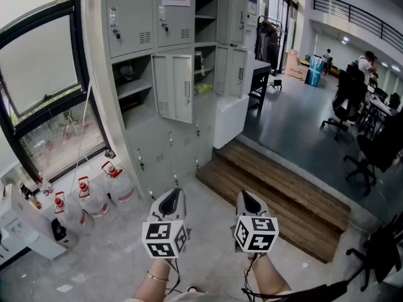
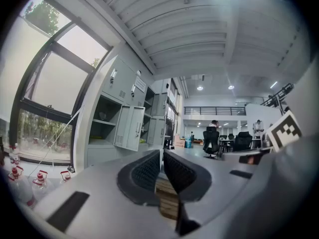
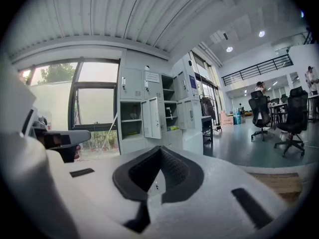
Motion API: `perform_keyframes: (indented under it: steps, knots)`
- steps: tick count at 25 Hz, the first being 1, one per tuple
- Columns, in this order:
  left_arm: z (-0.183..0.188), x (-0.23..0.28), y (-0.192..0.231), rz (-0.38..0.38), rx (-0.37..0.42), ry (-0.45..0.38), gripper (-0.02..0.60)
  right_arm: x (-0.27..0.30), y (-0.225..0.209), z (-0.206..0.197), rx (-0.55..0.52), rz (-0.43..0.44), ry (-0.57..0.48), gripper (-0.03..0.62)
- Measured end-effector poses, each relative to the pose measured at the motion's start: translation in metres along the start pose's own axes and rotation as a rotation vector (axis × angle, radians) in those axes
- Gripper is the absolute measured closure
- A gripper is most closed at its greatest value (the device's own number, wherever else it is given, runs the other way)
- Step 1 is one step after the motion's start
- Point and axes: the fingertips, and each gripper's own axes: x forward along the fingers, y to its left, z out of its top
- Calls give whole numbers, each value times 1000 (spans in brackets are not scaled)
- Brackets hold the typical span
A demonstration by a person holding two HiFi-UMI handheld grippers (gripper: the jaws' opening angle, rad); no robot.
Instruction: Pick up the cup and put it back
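Note:
A small grey roundish thing (image 1: 128,73) sits on the upper shelf of an open locker compartment; it is too small to tell whether it is the cup. In the head view both grippers are held low and side by side, well short of the lockers (image 1: 165,24). My left gripper (image 1: 172,195) points level at them, its jaws (image 2: 161,156) closed tip to tip with nothing between. My right gripper (image 1: 247,197) points slightly down, and its jaws (image 3: 160,151) are shut and empty too. Bare forearms show behind the marker cubes.
An open locker door (image 1: 174,87) juts out at mid height. Several water jugs (image 1: 88,197) stand on the floor at the left under the window (image 1: 44,74). A wooden step (image 1: 277,194) runs to the right. Farther off are a white cabinet (image 1: 230,121) and office chairs (image 1: 343,106).

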Motion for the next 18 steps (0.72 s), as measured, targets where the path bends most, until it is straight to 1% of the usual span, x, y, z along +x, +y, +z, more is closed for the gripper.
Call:
perform_keyframes:
  steps: [8, 12, 18]
  knots:
    - [1, 8, 8, -6, -1, 4, 555, 9, 5, 0, -14, -3, 4, 605]
    - [-2, 15, 13, -15, 2, 9, 555, 18, 7, -3, 20, 6, 1, 603]
    - [-1, 26, 24, -31, 13, 17, 555, 33, 9, 0, 20, -22, 3, 603]
